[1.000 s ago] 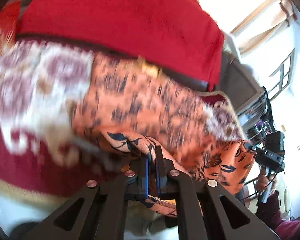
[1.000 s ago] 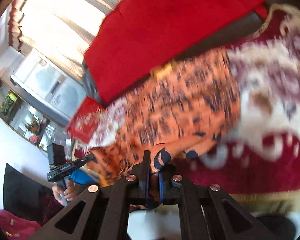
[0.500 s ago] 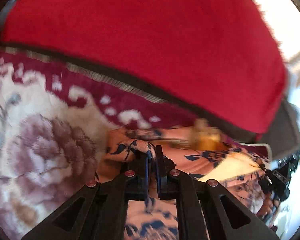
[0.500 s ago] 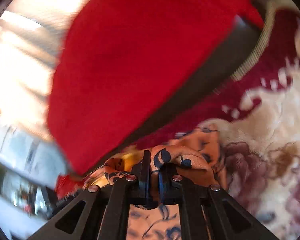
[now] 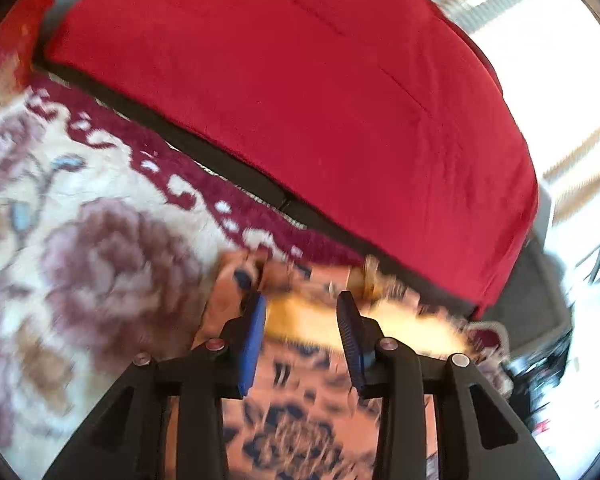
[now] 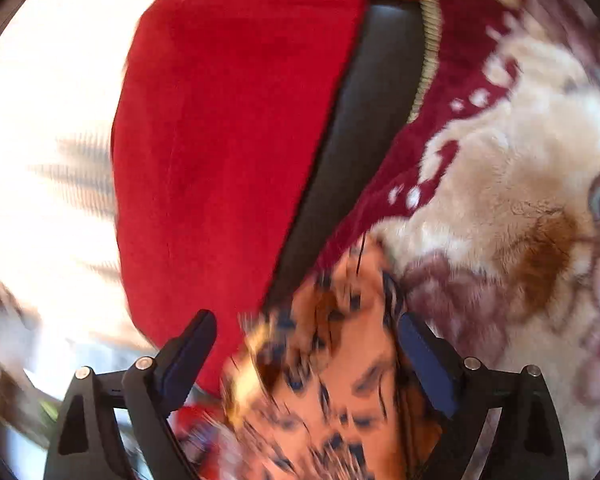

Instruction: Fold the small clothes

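Both tools (image 5: 302, 320) (image 6: 306, 340) freshly parted off orange garment (image 5: 312, 392) on floral blanket (image 5: 80, 240), red cushion (image 5: 300, 100) behind.

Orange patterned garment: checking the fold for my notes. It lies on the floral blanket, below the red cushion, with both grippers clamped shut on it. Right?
Not quite. Both grippers are open: the left gripper and right gripper have just been opening, fingers clear of the orange garment, as both wrist views show. The rest holds.
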Demonstrator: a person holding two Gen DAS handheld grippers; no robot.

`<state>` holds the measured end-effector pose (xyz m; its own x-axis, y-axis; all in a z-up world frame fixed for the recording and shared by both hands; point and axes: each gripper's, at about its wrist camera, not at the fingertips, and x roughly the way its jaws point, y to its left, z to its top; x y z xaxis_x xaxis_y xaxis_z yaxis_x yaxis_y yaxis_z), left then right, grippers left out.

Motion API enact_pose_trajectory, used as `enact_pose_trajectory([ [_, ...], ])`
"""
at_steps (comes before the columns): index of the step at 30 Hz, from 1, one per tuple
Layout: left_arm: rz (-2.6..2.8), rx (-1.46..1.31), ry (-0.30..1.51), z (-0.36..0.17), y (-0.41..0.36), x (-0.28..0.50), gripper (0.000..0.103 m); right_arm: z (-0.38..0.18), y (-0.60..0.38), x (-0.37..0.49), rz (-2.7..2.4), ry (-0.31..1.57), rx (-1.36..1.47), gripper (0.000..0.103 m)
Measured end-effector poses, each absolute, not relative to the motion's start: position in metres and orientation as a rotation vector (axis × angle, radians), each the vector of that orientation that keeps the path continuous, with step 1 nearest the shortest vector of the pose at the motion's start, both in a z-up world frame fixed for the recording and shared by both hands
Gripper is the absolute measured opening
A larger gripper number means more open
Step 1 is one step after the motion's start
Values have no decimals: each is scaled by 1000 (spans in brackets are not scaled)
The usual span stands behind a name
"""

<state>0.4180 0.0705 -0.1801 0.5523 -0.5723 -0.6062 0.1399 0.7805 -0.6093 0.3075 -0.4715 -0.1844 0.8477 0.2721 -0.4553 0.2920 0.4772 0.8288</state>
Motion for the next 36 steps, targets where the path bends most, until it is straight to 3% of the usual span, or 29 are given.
enact_pose_trajectory([
  [2, -386, -483, 880, -187, 69, 395, 42, -175, -447, 306, -29, 666, 955, 92],
  [6, -424, -549, 1080, -223, 72, 365, 45, -168, -408, 279, -26, 740, 837, 91],
  [8, -432, -603, 1105, -232, 76, 348, 47, -162, -397, 253, 12, 700, 879, 91],
  [10, -445, -705, 1131, -241, 79, 340, 60, -163, -387, 231, 46, 682, 920, 91],
  [16, -453, -836, 1151, -254, 77, 339, 67, -198, -379, 214, 37, 706, 1199, 92],
  [22, -441, -968, 1189, -279, 68, 345, 70, -225, -371, 215, 52, 671, 1322, 92],
  [27, -402, -1064, 1118, -284, 69, 352, 69, -234, -376, 240, -31, 586, 1298, 91],
  [29, -387, -1098, 1100, -286, 69, 354, 69, -233, -379, 254, -103, 561, 1220, 73],
  [30, -381, -1096, 1084, -285, 68, 355, 68, -237, -380, 262, -127, 580, 1189, 53],
  [31, -374, -1079, 1073, -284, 64, 356, 60, -242, -383, 270, -169, 618, 1160, 26],
  [32, -364, -1050, 1067, -282, 62, 357, 51, -246, -387, 274, -180, 630, 1163, 23],
  [33, -359, -1030, 1069, -282, 60, 360, 33, -247, -389, 277, -171, 611, 1178, 21],
  [34, -367, -1041, 1073, -282, 62, 362, 25, -245, -389, 280, -165, 609, 1172, 21],
  [36, -376, -1070, 1079, -279, 64, 366, 21, -235, -385, 286, -177, 622, 1098, 19],
])
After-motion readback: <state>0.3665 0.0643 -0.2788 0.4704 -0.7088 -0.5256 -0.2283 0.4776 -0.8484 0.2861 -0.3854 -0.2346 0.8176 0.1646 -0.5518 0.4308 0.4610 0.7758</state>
